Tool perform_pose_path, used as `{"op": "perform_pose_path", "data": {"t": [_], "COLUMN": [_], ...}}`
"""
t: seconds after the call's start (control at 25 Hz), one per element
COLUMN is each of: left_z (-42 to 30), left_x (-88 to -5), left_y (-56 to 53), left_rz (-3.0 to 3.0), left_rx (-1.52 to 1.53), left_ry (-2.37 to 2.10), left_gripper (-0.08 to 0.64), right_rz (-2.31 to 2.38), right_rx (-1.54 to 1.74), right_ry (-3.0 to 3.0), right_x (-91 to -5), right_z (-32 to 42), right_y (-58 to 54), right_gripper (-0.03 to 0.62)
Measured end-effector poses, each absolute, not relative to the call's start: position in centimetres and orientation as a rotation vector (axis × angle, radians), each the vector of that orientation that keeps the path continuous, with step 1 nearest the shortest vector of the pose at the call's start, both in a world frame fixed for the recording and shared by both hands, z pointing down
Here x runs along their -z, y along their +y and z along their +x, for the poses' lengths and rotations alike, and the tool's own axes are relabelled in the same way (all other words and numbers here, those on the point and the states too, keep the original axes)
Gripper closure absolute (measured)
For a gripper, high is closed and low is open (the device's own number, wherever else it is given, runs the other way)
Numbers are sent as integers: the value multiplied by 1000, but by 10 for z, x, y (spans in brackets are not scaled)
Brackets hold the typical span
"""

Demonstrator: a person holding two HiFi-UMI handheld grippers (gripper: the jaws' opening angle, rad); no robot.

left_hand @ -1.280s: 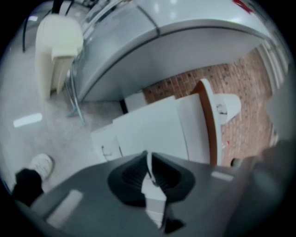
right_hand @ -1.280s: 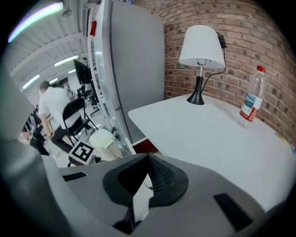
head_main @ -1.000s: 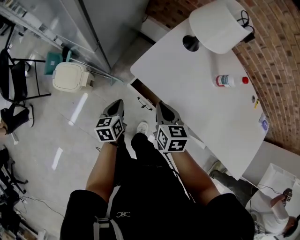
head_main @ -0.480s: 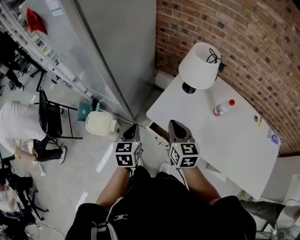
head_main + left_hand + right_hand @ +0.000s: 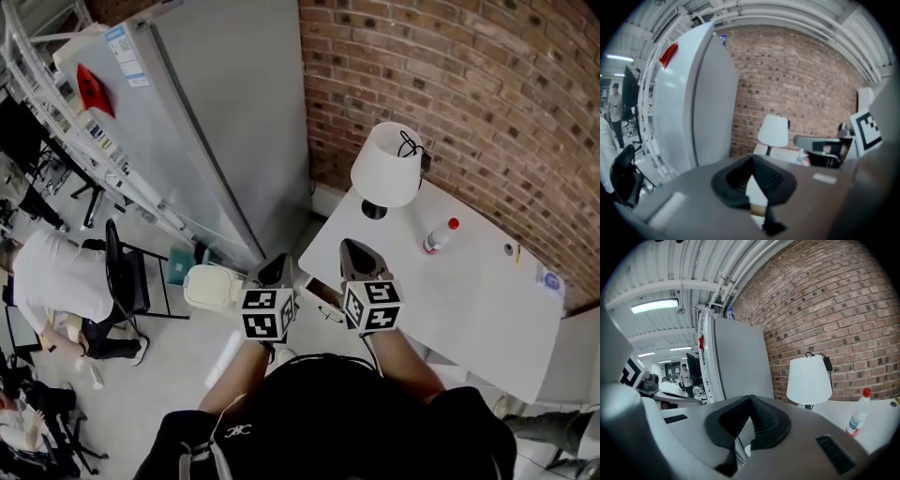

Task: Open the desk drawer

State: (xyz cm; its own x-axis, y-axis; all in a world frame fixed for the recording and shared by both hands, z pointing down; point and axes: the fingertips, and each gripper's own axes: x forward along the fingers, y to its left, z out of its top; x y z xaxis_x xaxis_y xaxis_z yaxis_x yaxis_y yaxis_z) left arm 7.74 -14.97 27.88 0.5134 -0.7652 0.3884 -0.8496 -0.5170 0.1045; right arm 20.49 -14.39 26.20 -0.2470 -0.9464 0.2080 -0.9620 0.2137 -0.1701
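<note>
The white desk (image 5: 469, 300) stands against the brick wall at the right of the head view. Its drawer front with a dark handle (image 5: 327, 311) shows at the desk's near left edge, partly hidden between my two grippers. My left gripper (image 5: 278, 266) hangs in the air left of the drawer, over the floor. My right gripper (image 5: 352, 249) is over the desk's left corner. In the left gripper view the left gripper (image 5: 752, 161) has its jaws together with nothing in them. The right gripper (image 5: 750, 400) looks the same in its own view. Neither touches the drawer.
A white lamp (image 5: 386, 167) and a small red-capped bottle (image 5: 438, 236) stand on the desk. A tall grey fridge (image 5: 216, 122) is left of the desk, with a white bin (image 5: 214, 287) and a black chair (image 5: 131, 281) below it. A person (image 5: 52, 281) bends at the far left.
The head view has tilted up: desk, lamp and bottle sit lower, with more wall and fridge showing. Both grippers stay side by side, jaws unchanged.
</note>
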Motion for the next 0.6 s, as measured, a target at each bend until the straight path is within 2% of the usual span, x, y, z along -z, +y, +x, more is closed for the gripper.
{"op": "perform_pose_path", "data": {"t": [0.6], "left_z": [81], "left_x": [-293], "left_y": [-158], "left_rz": [2452], "left_rx": [-426], "left_ry": [-1252], "left_gripper": [563], "right_rz": [1861], "right_rx": [-405], "right_ry": [-2357], "right_x": [-272], "right_z": [199], "right_y": [-147], "right_gripper": [594]}}
